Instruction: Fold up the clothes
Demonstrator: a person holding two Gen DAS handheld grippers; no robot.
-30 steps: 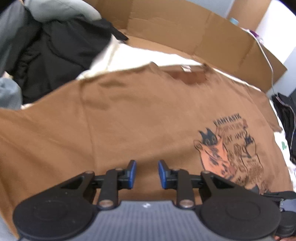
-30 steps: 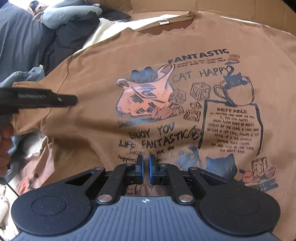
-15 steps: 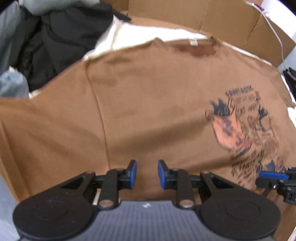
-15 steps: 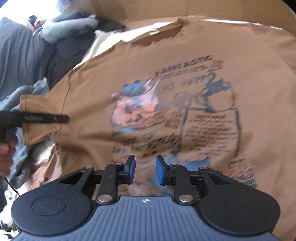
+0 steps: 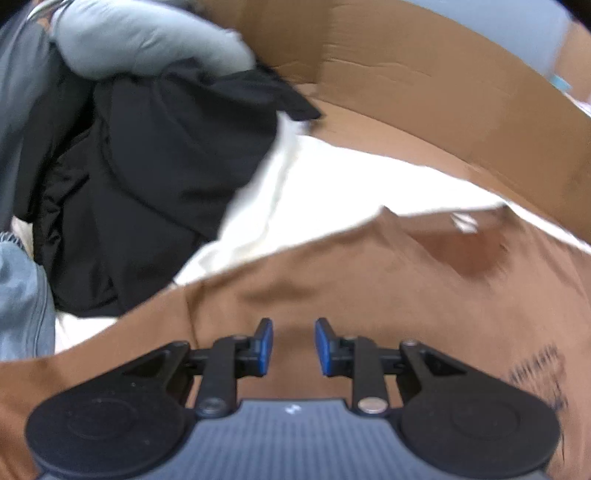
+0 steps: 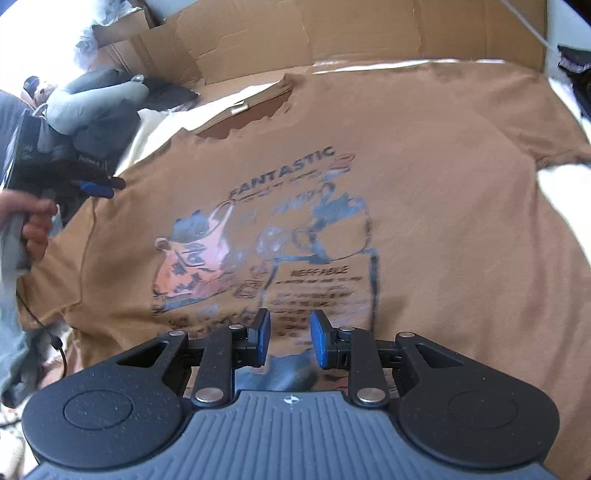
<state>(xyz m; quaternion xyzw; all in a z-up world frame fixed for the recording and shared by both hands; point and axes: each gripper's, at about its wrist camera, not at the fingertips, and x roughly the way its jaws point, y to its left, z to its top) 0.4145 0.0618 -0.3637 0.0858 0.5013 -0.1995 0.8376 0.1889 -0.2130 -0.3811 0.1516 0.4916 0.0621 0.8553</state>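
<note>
brown t-shirt (image 6: 424,177) spread flat, both tongs empty

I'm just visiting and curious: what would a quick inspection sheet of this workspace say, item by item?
Surface: white sheet under the clothes, with flattened cardboard standing along the back.
Job's things: brown T-shirt spread flat, print side up, unfolded.
Clutter: black garment, grey garment and blue denim heaped at the left.
Grippers: left gripper open, over the shirt's shoulder area, holding nothing; right gripper has just been opening, nothing between its jaws, over the print.
Cables: thin black cable below the hand.
Surroundings: dark cloth at the far right.
</note>
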